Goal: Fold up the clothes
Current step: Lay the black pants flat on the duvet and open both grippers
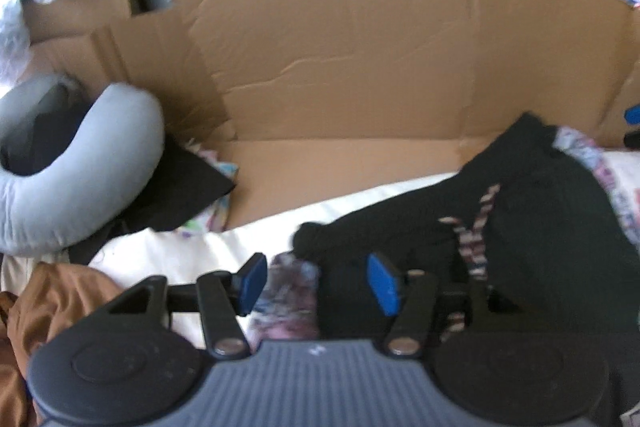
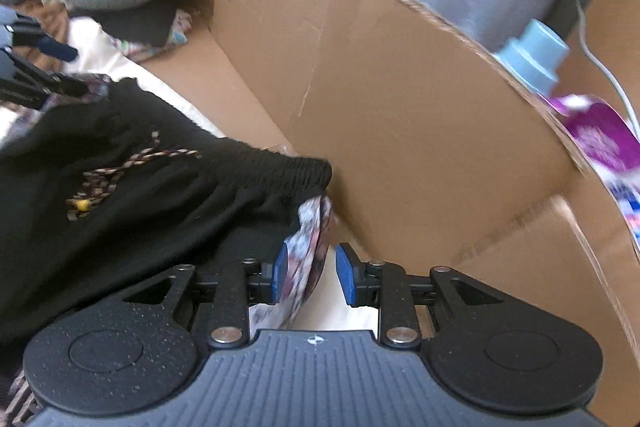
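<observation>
A grey U-shaped neck pillow [image 1: 76,163] is lying at the far left against a brown cardboard sheet [image 1: 360,59] standing behind the white bed cover [image 1: 172,255]. The left gripper [image 1: 316,283] is hanging with its blue pads apart, a floral patterned cloth [image 1: 286,297] and the edge of the black drawstring garment [image 1: 520,211] sitting loosely between them. The garment is lying crumpled on the bed (its braided cord showing). At its right end, the right gripper [image 2: 310,277] is standing parted too, the floral cloth touching only its left pad. A blue-capped bottle [image 2: 532,53] is peeking over the cardboard.
</observation>
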Motion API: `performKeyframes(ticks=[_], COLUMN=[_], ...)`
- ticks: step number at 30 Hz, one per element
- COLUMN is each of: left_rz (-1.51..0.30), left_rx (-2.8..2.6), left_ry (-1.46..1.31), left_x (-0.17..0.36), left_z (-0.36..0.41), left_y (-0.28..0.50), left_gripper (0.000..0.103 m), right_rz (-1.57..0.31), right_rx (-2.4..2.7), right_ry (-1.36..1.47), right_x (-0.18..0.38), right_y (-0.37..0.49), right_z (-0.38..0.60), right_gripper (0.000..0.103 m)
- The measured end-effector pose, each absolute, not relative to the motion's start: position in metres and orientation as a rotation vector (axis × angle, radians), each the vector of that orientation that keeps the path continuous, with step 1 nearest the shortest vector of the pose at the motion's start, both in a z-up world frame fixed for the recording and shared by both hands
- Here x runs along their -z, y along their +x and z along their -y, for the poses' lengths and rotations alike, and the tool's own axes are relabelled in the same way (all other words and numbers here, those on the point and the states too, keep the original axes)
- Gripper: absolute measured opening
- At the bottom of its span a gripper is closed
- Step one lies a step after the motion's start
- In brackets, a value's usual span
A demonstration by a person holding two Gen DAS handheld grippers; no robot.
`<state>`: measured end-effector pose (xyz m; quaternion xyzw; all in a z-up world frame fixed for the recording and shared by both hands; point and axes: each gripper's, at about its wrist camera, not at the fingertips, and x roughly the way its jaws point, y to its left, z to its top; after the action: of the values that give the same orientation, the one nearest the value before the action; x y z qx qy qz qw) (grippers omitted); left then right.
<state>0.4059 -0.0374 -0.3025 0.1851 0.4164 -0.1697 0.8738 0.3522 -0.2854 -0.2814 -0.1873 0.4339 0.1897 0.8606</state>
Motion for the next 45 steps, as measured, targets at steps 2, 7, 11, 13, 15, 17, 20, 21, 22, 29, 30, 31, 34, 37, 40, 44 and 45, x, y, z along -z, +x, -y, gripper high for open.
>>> performKeyframes(ticks=[2, 7, 11, 13, 15, 17, 20, 21, 22, 29, 30, 31, 34, 37, 40, 44, 45], left_rz=[-0.847, -0.845, -0.844, -0.825, -0.824, -0.847, -0.878, -0.883, -0.893, -0.980, -0.991, -0.999, -1.013, -1.063, -1.113, -1.141, -1.156], left_rx=[0.359, 0.368, 0.372, 0.346, 0.329, 0.338, 0.365, 0.371, 0.372, 0.419, 0.436, 0.463, 0.547, 0.593, 0.644, 0.678, 0.676], left_ry=[0.401, 0.385, 0.367, 0.357, 0.333, 0.281, 0.263, 0.265, 0.265, 0.176, 0.170, 0.174, 0.202, 0.206, 0.199, 0.278, 0.287], left_x=[0.295, 0.280, 0.265, 0.257, 0.254, 0.255, 0.263, 0.267, 0.272, 0.300, 0.303, 0.305, 0.313, 0.327, 0.337, 0.347, 0.351], left_z=[0.047, 0.064, 0.075, 0.078, 0.080, 0.081, 0.088, 0.090, 0.091, 0.095, 0.097, 0.100, 0.110, 0.120, 0.129, 0.140, 0.141], left_y=[0.391, 0.353, 0.316, 0.297, 0.279, 0.261, 0.231, 0.221, 0.213, 0.163, 0.156, 0.149, 0.131, 0.117, 0.108, 0.097, 0.097], left_gripper=[0.060, 0.059, 0.059, 0.059, 0.059, 0.059, 0.060, 0.063, 0.064, 0.064, 0.064, 0.064, 0.064, 0.064, 0.064, 0.064, 0.064], right_rz=[-0.908, -0.882, -0.872, -0.868, -0.863, -0.865, -0.853, -0.858, -0.862, -0.871, -0.873, -0.886, -0.958, -1.008, -1.052, -1.068, -1.072], right_rx=[-0.414, -0.470, -0.472, -0.463, -0.459, -0.465, -0.500, -0.508, -0.515, -0.563, -0.576, -0.585, -0.590, -0.584, -0.583, -0.609, -0.616], right_ry=[-0.358, -0.381, -0.352, -0.327, -0.288, -0.248, -0.244, -0.223, -0.203, -0.083, -0.055, -0.026, 0.059, 0.114, 0.154, 0.152, 0.151], right_x=[0.271, 0.249, 0.238, 0.233, 0.229, 0.228, 0.234, 0.238, 0.242, 0.276, 0.281, 0.287, 0.311, 0.329, 0.344, 0.351, 0.352], right_y=[0.331, 0.268, 0.226, 0.207, 0.189, 0.172, 0.147, 0.138, 0.130, 0.082, 0.078, 0.075, 0.069, 0.062, 0.057, 0.055, 0.055], right_z=[0.292, 0.304, 0.316, 0.325, 0.333, 0.345, 0.359, 0.363, 0.367, 0.378, 0.379, 0.380, 0.382, 0.381, 0.376, 0.365, 0.362], right_gripper=[0.034, 0.034, 0.034, 0.034, 0.034, 0.034, 0.034, 0.034, 0.034, 0.034, 0.034, 0.034, 0.034, 0.034, 0.034, 0.034, 0.034])
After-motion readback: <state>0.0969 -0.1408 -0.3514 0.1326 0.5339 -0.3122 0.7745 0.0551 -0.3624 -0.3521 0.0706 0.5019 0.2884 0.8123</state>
